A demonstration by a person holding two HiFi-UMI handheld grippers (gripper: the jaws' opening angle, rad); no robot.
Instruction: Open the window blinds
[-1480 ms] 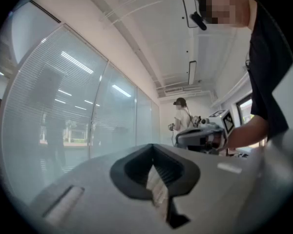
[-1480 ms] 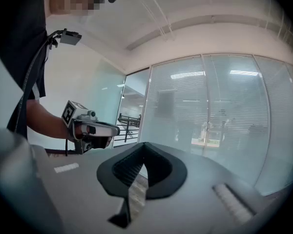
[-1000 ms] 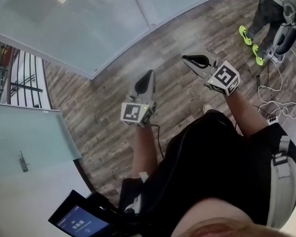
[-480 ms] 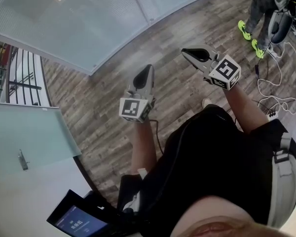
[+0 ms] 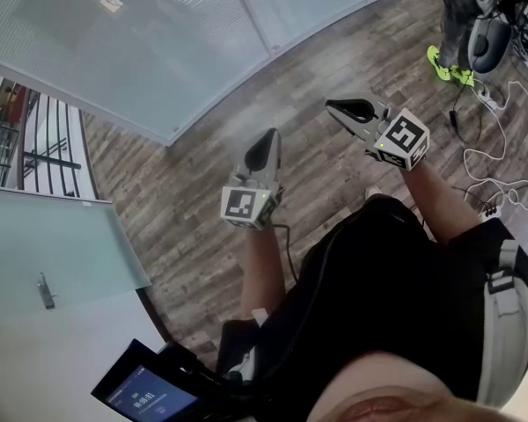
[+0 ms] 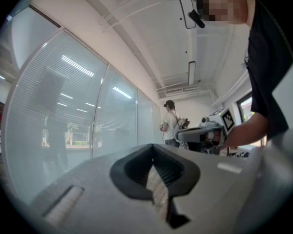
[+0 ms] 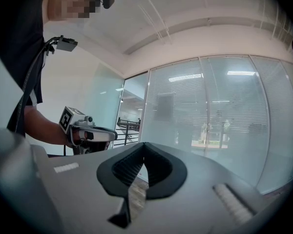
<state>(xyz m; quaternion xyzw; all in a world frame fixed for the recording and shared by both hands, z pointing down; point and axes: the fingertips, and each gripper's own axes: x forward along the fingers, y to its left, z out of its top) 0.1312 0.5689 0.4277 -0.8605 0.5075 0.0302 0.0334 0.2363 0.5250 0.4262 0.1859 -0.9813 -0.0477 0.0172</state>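
The window blinds (image 5: 150,33) hang shut behind a curved glass wall at the top of the head view; their fine horizontal slats also show in the left gripper view (image 6: 53,116) and the right gripper view (image 7: 224,121). Both grippers are held level in front of me, well short of the glass. My left gripper (image 5: 266,137) is shut with nothing in it, its tips meeting (image 6: 153,146). My right gripper (image 5: 334,106) is shut and empty too (image 7: 143,144). No cord or wand of the blinds shows.
Wooden floor (image 5: 202,192) lies below. A person with bright green shoes (image 5: 447,62) stands at the back right beside loose cables (image 5: 493,170). A frosted glass door (image 5: 44,262) with a handle is at the left. A lit screen (image 5: 145,396) sits at the lower left.
Both grippers hold their places and stay shut. The person at the back right has shifted a little toward the top edge.
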